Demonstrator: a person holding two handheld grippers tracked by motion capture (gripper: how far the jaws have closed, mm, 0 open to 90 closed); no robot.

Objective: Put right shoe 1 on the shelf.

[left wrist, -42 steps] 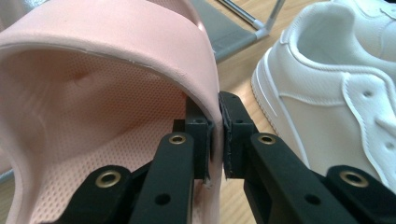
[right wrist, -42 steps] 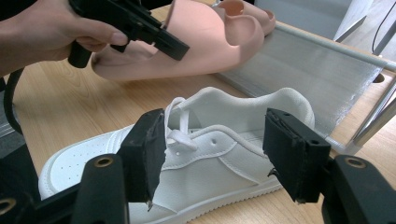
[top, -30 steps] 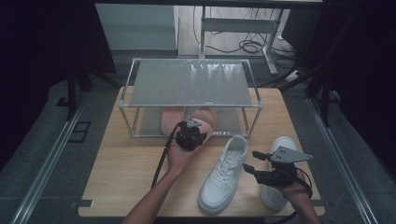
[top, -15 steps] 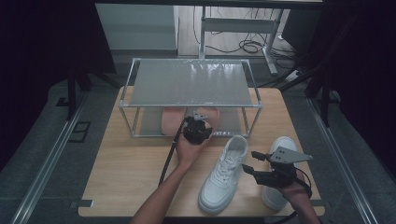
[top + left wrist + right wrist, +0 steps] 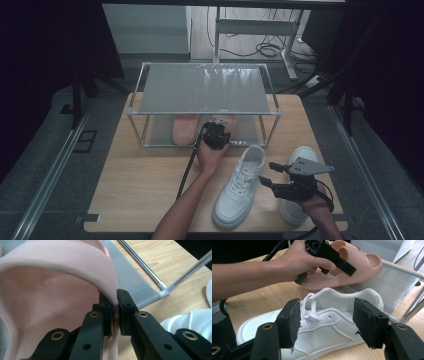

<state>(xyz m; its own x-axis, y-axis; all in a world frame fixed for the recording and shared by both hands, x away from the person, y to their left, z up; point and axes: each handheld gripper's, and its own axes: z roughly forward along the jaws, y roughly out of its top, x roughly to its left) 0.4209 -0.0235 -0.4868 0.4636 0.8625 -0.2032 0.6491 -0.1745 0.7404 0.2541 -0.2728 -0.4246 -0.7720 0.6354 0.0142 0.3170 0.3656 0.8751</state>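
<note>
at rack front | left claw (image 5: 113, 312) pinching pink slipper (image 5: 62, 272) | right claw (image 5: 325, 322) released

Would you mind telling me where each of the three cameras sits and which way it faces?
High view: above the person's side, looking forward and down on the table and shelf rack; both forearms and grippers enter from below.
Left gripper view: rides the left gripper, looking along its jaws, which are clamped on the pink slipper rim.
Right gripper view: rides the right gripper, facing the white sneaker between open jaws; the left hand shows beyond.
Shared: all three views show the pink slipper and the rack.
</note>
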